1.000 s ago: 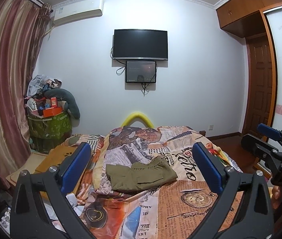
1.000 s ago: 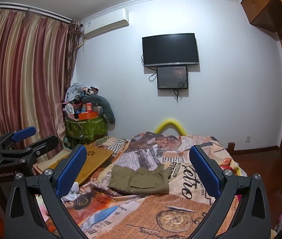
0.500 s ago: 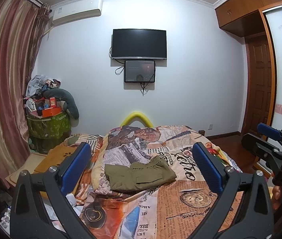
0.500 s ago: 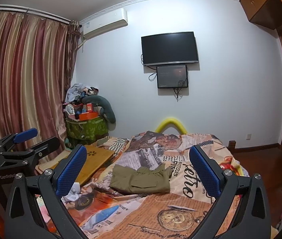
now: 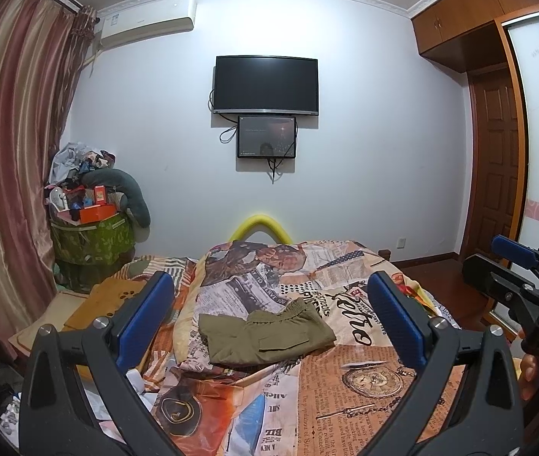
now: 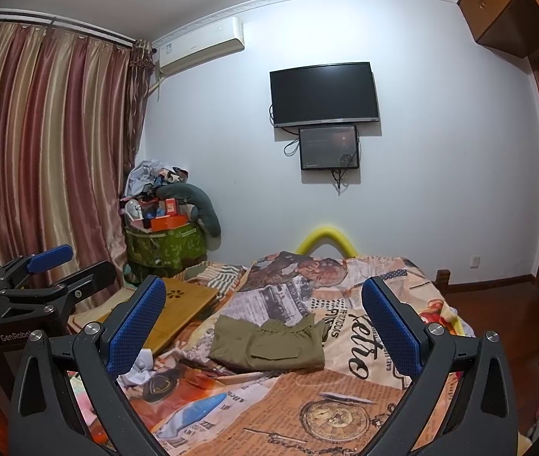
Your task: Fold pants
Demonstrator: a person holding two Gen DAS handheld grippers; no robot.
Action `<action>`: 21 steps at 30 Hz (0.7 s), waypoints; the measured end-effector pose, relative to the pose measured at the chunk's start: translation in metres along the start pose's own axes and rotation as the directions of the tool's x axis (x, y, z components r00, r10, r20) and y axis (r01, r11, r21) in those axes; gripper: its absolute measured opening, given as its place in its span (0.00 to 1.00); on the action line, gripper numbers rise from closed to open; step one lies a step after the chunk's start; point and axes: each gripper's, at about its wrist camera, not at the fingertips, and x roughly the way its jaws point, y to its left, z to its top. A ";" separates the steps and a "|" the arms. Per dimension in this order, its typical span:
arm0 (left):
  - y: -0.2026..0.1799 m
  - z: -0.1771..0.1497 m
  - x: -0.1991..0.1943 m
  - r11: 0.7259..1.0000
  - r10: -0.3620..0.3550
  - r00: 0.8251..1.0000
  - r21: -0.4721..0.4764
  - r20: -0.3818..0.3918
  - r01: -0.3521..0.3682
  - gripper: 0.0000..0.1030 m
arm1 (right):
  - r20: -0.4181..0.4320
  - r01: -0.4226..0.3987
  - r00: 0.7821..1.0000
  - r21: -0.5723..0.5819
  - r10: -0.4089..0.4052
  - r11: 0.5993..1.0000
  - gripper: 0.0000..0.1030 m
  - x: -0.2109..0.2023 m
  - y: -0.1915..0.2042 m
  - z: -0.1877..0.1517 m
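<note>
Olive green pants [image 5: 267, 336] lie folded into a compact rectangle in the middle of the bed, waistband toward the far right; they also show in the right wrist view [image 6: 269, 345]. My left gripper [image 5: 269, 313] is open and empty, held back from the pants above the near part of the bed. My right gripper [image 6: 263, 323] is open and empty, likewise held back. Each gripper appears at the edge of the other's view: the right one [image 5: 516, 269] and the left one [image 6: 56, 269].
The bed carries a newspaper-print quilt [image 5: 368, 376]. A wooden lap tray [image 6: 178, 304] lies at the bed's left. A heaped green bin [image 5: 91, 235] stands by the curtain. A TV [image 5: 265, 85] hangs on the far wall. A door [image 5: 493, 163] is at right.
Both grippers stay open and empty. Both views have shifted very slightly; the pants lie unmoved.
</note>
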 end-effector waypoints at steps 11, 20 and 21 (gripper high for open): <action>-0.004 0.001 0.002 1.000 -0.008 1.000 -0.003 -0.007 0.008 1.00 | 0.002 0.003 1.000 0.001 -0.003 1.000 0.99 0.001 0.000 0.000; -0.005 0.001 0.004 1.000 -0.019 1.000 0.002 -0.016 0.019 1.00 | 0.002 0.007 1.000 -0.001 -0.007 1.000 0.99 0.000 0.000 0.000; -0.005 0.000 0.003 1.000 -0.021 1.000 0.003 -0.016 0.021 1.00 | 0.003 0.006 1.000 0.000 -0.006 1.000 0.99 -0.001 0.000 0.000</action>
